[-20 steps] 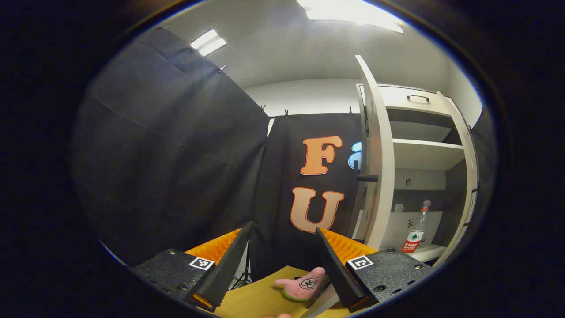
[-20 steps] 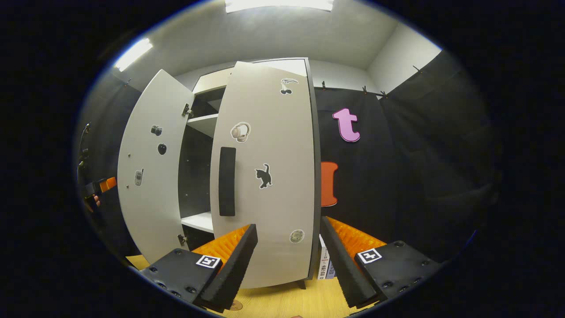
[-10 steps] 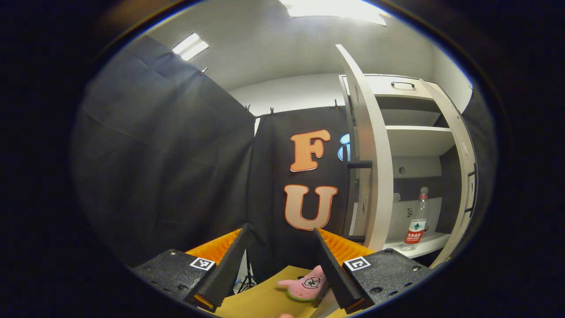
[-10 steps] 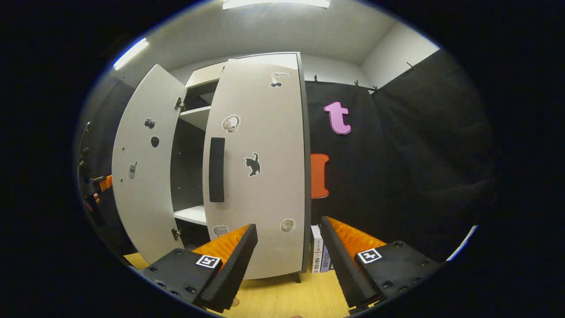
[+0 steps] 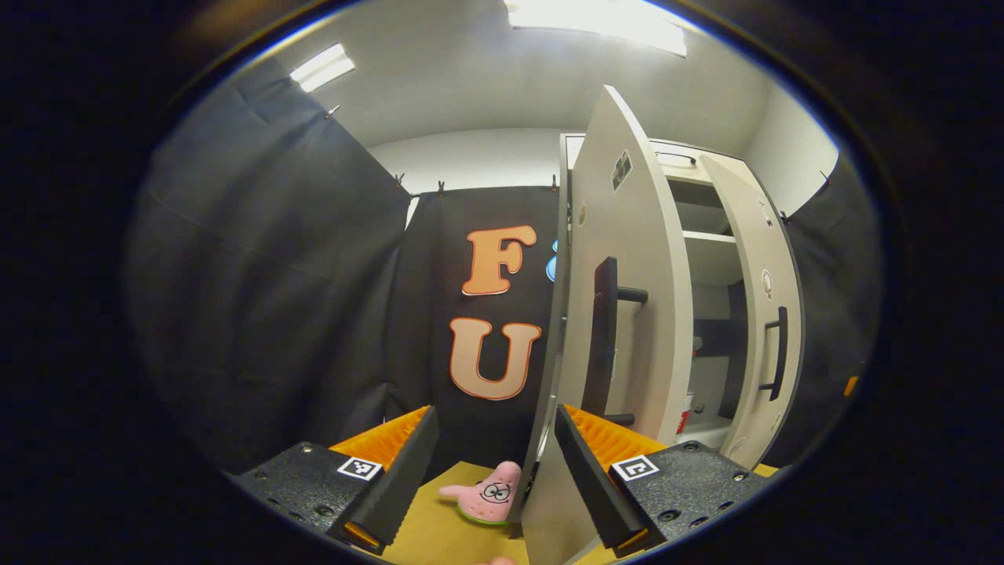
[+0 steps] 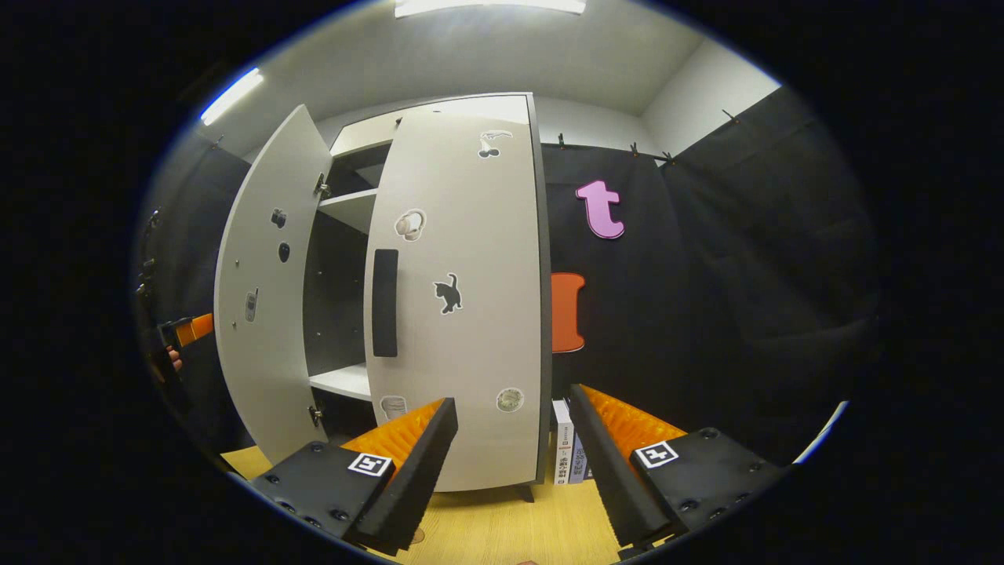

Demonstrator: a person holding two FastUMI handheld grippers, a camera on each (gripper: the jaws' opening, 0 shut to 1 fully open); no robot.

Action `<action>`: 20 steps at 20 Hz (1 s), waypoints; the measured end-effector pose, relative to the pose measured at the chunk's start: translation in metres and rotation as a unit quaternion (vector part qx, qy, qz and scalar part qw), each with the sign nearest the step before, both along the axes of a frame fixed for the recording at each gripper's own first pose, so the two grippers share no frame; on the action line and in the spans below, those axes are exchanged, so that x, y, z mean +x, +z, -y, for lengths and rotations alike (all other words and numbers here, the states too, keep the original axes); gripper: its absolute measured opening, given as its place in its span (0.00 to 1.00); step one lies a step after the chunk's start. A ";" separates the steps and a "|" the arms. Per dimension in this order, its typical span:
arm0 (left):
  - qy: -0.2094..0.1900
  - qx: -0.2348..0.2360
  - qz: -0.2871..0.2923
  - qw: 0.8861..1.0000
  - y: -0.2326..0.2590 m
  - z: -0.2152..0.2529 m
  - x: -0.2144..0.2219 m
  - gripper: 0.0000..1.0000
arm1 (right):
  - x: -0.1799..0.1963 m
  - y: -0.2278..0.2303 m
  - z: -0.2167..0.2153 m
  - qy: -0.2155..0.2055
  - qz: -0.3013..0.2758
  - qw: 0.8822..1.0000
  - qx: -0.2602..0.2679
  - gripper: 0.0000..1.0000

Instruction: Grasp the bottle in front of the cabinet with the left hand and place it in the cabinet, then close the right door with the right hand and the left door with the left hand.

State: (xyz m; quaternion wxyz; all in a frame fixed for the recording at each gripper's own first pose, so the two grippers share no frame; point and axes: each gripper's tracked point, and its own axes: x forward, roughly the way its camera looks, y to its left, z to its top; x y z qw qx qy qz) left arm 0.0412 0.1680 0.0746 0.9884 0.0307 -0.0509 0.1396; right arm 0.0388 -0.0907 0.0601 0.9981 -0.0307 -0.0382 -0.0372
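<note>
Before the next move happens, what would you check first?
1. Bottle inside the cabinet: ok, a sliver of it shows on the lower shelf.
2. Right door fully shut: cannot tell.
3. Left door shut: not ok, it stands ajar.
4. Left tongs free to push: ok, open, by that door's edge.
5. Right tongs free: ok, open, gripping nothing.

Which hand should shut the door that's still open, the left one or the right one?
The left. The left gripper is right beside the open left door, its fingers spread. The right gripper faces the right door, which looks nearly shut already.
</note>
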 end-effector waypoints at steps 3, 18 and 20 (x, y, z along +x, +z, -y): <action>-0.019 0.014 -0.004 1.000 -0.001 0.021 0.006 0.92 | -0.007 0.000 0.008 -0.009 -0.001 1.000 0.002 0.97; -0.127 -0.011 0.005 0.992 -0.003 0.115 0.045 0.92 | -0.039 -0.002 0.050 -0.065 -0.002 0.998 0.017 0.97; -0.131 -0.021 0.002 0.991 -0.007 0.120 0.040 0.94 | -0.036 -0.003 0.046 -0.060 -0.001 0.998 0.018 0.97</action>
